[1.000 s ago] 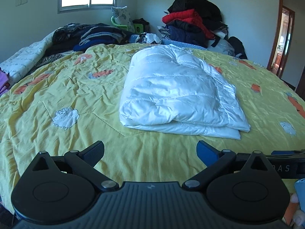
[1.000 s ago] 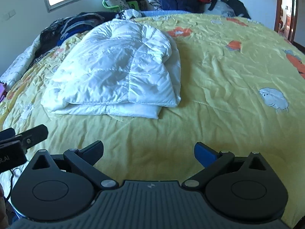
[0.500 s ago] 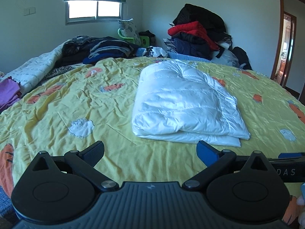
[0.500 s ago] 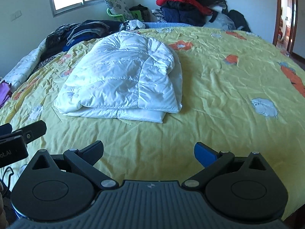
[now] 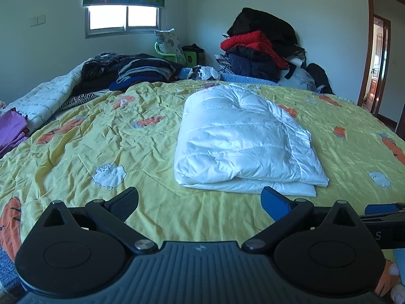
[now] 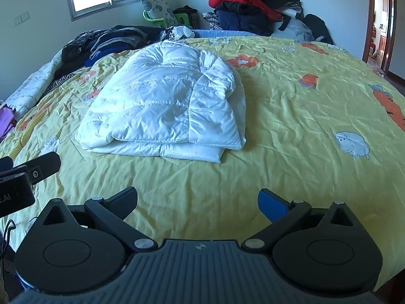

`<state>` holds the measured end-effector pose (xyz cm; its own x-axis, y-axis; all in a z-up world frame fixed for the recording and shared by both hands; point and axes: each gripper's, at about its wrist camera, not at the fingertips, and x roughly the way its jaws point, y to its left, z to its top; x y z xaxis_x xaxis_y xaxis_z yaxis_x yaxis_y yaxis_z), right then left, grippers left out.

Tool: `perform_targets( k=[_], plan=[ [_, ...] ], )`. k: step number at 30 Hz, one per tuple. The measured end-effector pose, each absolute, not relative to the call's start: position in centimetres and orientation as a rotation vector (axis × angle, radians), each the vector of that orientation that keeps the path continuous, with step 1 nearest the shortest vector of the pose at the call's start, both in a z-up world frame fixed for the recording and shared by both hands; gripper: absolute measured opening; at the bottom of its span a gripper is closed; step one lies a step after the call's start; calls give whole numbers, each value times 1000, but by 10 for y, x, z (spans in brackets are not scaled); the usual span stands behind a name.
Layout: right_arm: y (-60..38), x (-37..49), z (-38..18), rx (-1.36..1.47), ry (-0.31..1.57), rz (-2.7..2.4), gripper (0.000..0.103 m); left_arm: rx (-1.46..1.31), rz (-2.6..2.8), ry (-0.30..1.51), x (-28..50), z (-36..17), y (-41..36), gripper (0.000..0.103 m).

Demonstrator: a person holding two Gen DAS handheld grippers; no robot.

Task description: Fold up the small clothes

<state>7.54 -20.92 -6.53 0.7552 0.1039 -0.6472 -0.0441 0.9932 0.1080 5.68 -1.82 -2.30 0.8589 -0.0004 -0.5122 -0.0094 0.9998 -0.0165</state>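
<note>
Left tool (image 5: 200, 198) spread wide, empty. Ahead of both, on yellow cartoon-print bedspread (image 5: 106, 136), folded white quilted puffer jacket (image 5: 240, 139): probably light, puffy, slick; best pinched at near hem, through both layers. Right tool (image 6: 197, 198) likewise agape, holding nothing.

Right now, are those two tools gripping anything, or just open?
Left tool: open, holding nothing, short of the white jacket.
Right tool: open, holding nothing.
</note>
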Motion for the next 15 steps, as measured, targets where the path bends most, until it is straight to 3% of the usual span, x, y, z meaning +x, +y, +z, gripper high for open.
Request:
perform_targets(
  k=[15],
  plan=[
    [-207, 74, -69, 93, 726, 98, 102, -73, -2, 574, 58, -24, -12, 103]
  ],
)
